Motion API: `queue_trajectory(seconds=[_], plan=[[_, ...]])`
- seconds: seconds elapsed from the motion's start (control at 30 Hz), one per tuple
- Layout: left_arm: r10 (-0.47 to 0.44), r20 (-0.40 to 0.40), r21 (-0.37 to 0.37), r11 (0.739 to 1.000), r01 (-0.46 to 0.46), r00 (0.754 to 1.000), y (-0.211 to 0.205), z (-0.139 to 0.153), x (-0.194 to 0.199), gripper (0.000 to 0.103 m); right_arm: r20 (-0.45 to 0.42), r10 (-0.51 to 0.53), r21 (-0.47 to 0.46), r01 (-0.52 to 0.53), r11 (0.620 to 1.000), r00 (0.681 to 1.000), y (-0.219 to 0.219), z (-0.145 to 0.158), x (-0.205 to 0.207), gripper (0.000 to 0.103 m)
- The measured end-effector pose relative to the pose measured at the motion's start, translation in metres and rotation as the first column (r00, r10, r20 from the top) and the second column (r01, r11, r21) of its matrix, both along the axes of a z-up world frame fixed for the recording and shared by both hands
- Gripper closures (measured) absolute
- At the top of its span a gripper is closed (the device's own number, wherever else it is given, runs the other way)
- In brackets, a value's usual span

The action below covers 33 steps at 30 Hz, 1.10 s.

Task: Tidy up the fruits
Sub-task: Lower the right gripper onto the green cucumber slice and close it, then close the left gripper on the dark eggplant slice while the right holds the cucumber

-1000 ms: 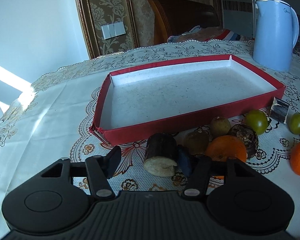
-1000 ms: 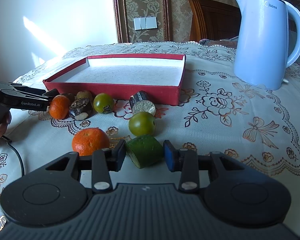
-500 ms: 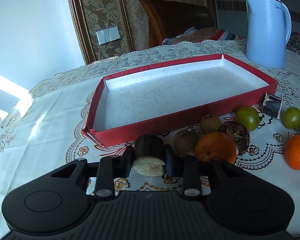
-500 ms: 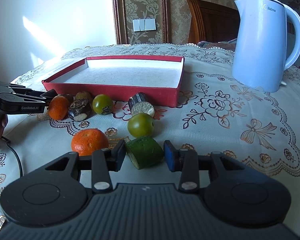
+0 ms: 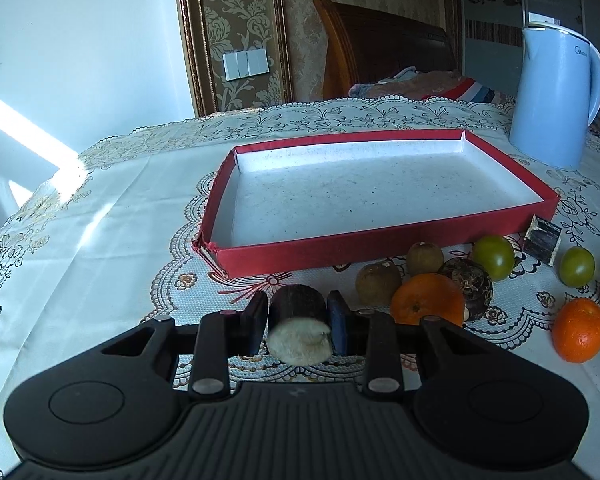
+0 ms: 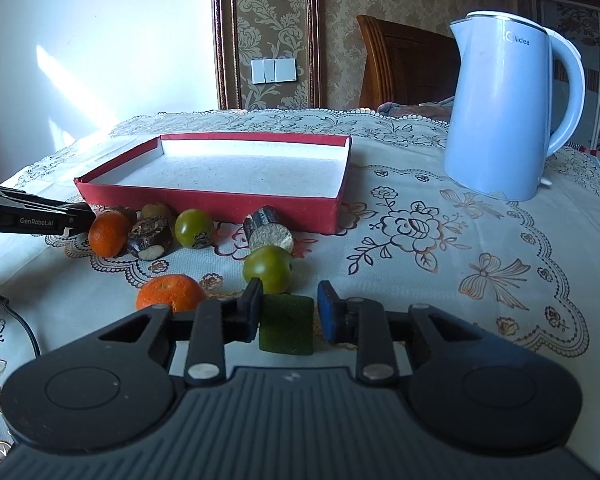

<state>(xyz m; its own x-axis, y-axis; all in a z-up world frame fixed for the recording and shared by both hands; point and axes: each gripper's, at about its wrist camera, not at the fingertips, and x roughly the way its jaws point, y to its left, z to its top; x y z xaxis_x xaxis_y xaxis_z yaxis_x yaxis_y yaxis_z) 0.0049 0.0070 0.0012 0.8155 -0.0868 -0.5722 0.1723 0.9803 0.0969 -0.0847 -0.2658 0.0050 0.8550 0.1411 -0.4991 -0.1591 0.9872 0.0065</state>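
Left gripper (image 5: 298, 322) is pinching a dark cut chunk (image 5: 299, 326) with a pale end, just off the red tray (image 5: 384, 246)'s near edge. Oranges (image 5: 427, 299) and green fruits (image 5: 493, 257) sit along that edge. Right gripper (image 6: 287, 315) is spread around a green chunk (image 6: 287, 330), right pad apart from it.
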Motion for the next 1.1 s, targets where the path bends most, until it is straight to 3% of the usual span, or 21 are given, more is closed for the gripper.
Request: queue_trajectory(seconds=[0.2, 0.37, 0.6, 0.8, 0.93, 1.1], plan=[[-0.019, 0.032, 0.012, 1.000, 0.018, 0.999, -0.004, 0.007, -0.009, 0.071, -0.052, 0.039, -0.037, -0.041, 0.998, 0.998, 0.006, -0.005, 0.002, 0.076], [-0.019, 0.032, 0.013, 1.000, 0.018, 0.999, -0.002, 0.003, -0.010, 0.071, -0.059, 0.029, -0.037, -0.032, 0.999, 0.998, 0.005, -0.006, 0.002, 0.073], [-0.046, 0.024, 0.003, 0.999, 0.046, 0.999, 0.003, 0.000, -0.008, 0.071, -0.057, 0.030, -0.105, -0.036, 0.994, 0.998, 0.015, -0.008, 0.002, 0.077], [-0.056, 0.037, 0.026, 0.998, 0.055, 0.998, 0.000, -0.002, -0.009, 0.071, -0.064, 0.032, -0.090, -0.037, 0.995, 0.997, 0.013, -0.008, 0.004, 0.076], [-0.059, 0.007, 0.012, 0.998, 0.059, 0.998, 0.001, -0.006, -0.006, 0.057, -0.068, 0.031, -0.078, -0.036, 0.996, 0.997, 0.011, -0.009, 0.004, 0.077], [-0.057, -0.016, -0.007, 0.998, 0.057, 0.998, 0.001, -0.009, -0.001, 0.057, -0.071, 0.031, -0.080, -0.037, 0.996, 0.997, 0.011, -0.009, 0.005, 0.076]])
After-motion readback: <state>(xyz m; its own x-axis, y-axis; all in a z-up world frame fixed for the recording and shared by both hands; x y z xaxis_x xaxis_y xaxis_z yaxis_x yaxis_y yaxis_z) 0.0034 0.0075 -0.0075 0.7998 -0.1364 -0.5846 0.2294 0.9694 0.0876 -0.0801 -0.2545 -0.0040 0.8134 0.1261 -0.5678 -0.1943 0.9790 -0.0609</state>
